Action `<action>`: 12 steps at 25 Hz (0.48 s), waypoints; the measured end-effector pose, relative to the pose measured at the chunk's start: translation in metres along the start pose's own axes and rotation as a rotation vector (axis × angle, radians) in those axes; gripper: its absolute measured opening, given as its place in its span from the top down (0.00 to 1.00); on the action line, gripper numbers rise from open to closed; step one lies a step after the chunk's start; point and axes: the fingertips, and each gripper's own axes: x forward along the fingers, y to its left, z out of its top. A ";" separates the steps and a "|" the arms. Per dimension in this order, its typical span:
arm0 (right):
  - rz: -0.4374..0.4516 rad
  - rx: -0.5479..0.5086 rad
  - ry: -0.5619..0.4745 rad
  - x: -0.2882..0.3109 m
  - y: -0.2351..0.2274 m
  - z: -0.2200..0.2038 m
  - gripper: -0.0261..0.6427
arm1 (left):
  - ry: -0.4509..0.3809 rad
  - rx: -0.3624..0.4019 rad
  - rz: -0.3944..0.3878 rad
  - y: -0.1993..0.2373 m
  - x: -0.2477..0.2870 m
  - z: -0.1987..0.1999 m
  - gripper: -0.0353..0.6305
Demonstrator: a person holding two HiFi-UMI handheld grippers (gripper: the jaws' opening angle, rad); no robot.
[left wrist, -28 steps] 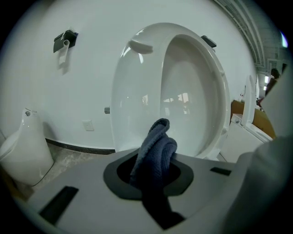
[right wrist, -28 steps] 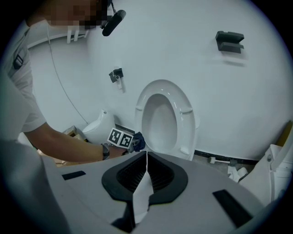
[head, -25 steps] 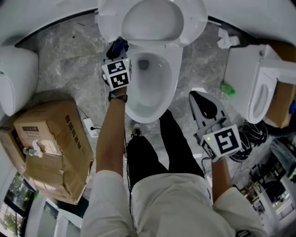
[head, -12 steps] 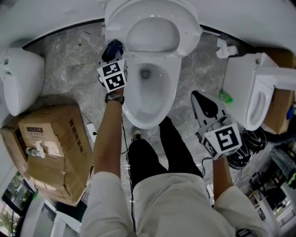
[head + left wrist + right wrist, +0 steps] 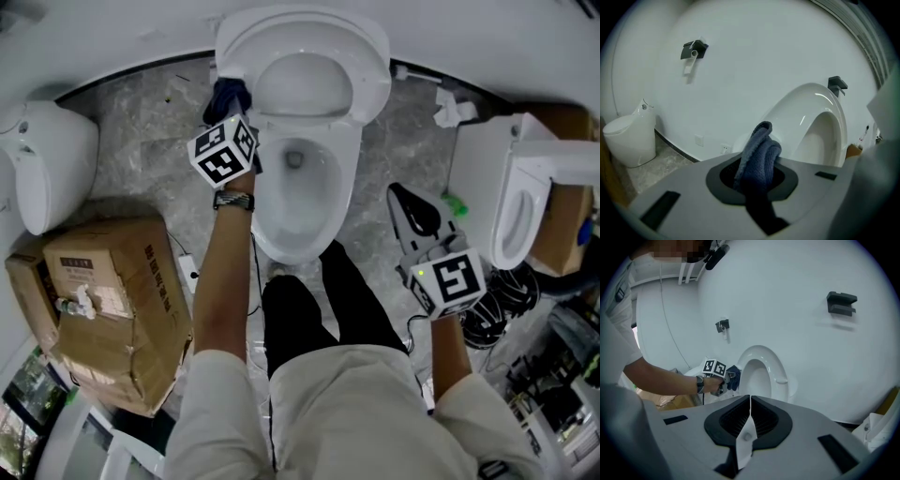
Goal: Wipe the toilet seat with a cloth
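Note:
The white toilet has its seat and lid [image 5: 302, 42] raised above the open bowl [image 5: 298, 202]. A dark blue cloth [image 5: 230, 94] hangs beside the raised seat's left edge, and my left gripper [image 5: 230, 111] is shut on it. In the left gripper view the cloth [image 5: 759, 150] bunches up out of the shut left gripper [image 5: 757, 174], with the upright seat [image 5: 820, 124] just behind and to the right. My right gripper [image 5: 401, 195] is shut and holds nothing, off to the right of the bowl. In its own view the right gripper [image 5: 750, 401] faces the seat [image 5: 761, 376] and the cloth [image 5: 733, 377].
A cardboard box [image 5: 103, 300] stands at the left, with a small white toilet [image 5: 52, 169] behind it. A second white fixture [image 5: 525, 197] stands at the right. Crumpled tissue [image 5: 452, 105], a green object [image 5: 457, 203] and cables [image 5: 497, 309] lie on the grey floor. The person's legs stand before the bowl.
The left gripper has lifted and rolled with the cloth still in it, staying by the seat's left side. The right gripper has risen a little and stays shut.

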 end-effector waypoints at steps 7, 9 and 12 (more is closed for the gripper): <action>-0.039 -0.018 -0.013 -0.013 -0.018 0.008 0.92 | -0.029 0.029 0.020 -0.006 -0.010 0.021 0.88; -0.046 -0.020 -0.018 -0.016 -0.022 0.010 0.92 | -0.027 0.018 0.025 -0.007 -0.013 0.022 0.88; -0.044 -0.022 -0.031 -0.018 -0.026 0.015 0.92 | -0.028 0.005 0.031 -0.009 -0.016 0.024 0.88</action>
